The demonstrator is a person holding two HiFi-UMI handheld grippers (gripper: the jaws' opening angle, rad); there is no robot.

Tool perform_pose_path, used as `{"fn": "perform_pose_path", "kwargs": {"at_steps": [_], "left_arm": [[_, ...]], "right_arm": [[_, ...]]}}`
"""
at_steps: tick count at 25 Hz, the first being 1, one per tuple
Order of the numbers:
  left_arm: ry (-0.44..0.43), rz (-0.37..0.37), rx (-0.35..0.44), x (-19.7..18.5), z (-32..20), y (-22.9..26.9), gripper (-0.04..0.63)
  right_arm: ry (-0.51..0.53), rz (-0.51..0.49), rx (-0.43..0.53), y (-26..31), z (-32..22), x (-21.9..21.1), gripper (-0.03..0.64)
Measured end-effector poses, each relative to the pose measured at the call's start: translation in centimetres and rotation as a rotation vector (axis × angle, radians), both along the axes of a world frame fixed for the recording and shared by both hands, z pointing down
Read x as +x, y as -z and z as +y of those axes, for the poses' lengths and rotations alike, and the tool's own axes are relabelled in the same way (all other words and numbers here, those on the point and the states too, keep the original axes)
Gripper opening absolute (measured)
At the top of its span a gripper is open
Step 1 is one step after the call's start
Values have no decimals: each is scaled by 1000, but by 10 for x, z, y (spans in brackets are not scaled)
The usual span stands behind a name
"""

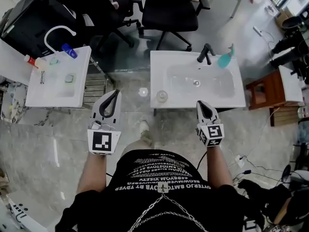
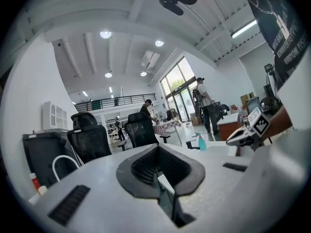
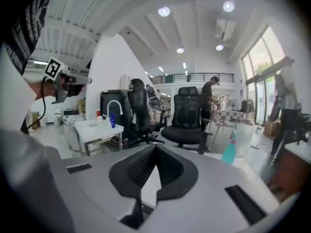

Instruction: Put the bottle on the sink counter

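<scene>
Both tools are empty: the left hand-held gripper (image 1: 115,93) and the right hand-held gripper (image 1: 200,103) each have their jaws closed together on nothing, held side by side short of the sinks. Two bottles could be the one meant, and I cannot tell which. A teal spray bottle (image 1: 225,58) is well ahead and a little right of the right hand-held gripper, at the back of the white sink tabletop (image 1: 159,66), just beside the black faucet (image 1: 205,53). A blue bottle (image 1: 69,50) lies tilted far ahead and left of the left hand-held gripper, on the back edge of a second sink tabletop (image 1: 34,98), near a white curved faucet (image 1: 58,33) and a small red-capped bottle (image 1: 32,60). Either looks like thin plastic: probably light, slightly yielding under a squeeze, and smooth enough to slip. I would close across the body at mid-height, not on the trigger head or the cap. For the teal one the black faucet crowds the side nearer the left hand-held gripper, so an approach from the front seems safer. A clear glass (image 1: 162,95) stands on the near corner of the white sink tabletop, between the two tools and just ahead of them, and could be knocked over by a low sweep. Office chairs (image 1: 171,8) stand beyond the sinks, well apart.
</scene>
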State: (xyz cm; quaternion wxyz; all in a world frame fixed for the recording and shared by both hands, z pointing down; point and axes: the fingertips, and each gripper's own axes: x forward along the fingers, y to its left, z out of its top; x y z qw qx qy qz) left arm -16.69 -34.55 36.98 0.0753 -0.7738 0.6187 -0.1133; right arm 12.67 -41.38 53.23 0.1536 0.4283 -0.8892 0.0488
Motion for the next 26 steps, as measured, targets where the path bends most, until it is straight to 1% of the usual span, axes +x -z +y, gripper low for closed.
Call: {"fn": "perform_pose_path", "kwargs": {"at_steps": [2, 5, 7, 9, 12, 16, 20, 26], "left_arm": [[-3, 10, 17, 11, 13, 7, 6], [-2, 27, 38, 26, 34, 17, 6], [0, 43, 52, 35, 48, 24, 6], [-1, 46, 57, 42, 62, 28, 6], [3, 19, 26, 48, 82, 23, 6], [-4, 5, 26, 58, 96, 27, 6], [-17, -8, 18, 65, 99, 30, 6], [-24, -35, 10, 65, 91, 21, 6]], "right_arm": [[-49, -17, 66, 46, 6, 22, -5], [-75, -14, 152, 104, 23, 43, -5], [-73, 5, 193, 129, 36, 49, -5], [-66, 22, 207, 142, 51, 52, -5], [-44, 43, 213, 147, 65, 53, -5], [-21, 51, 205, 146, 75, 48, -5], [-3, 36, 181, 144, 80, 40, -5], [25, 57, 137, 120, 74, 19, -5]]}}
